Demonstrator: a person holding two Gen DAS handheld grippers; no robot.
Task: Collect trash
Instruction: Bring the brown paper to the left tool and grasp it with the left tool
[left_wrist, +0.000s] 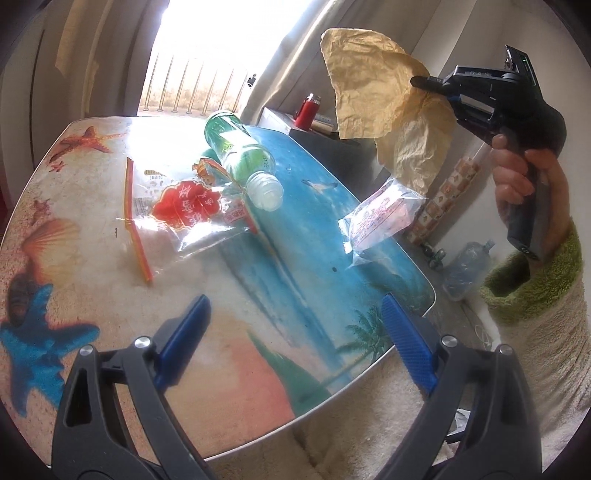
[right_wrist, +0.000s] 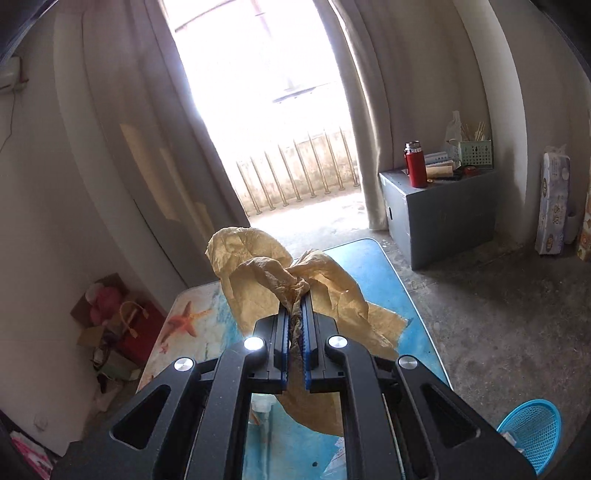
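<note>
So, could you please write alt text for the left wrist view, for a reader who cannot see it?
The right gripper, held in a hand, lifts a crumpled yellow paper above a beach-print table. On the table lie a green bottle and two clear wrappers. The left gripper is open in the foreground.

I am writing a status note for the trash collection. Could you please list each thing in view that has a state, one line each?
Right tool: shut on the yellow paper, lifted above the table.
Left tool: open, empty.
Yellow paper: crumpled, hanging.
Plastic bottle: lying down, uncapped.
Snack wrapper: flat, on the table.
Small clear bag: at the table edge.
</note>
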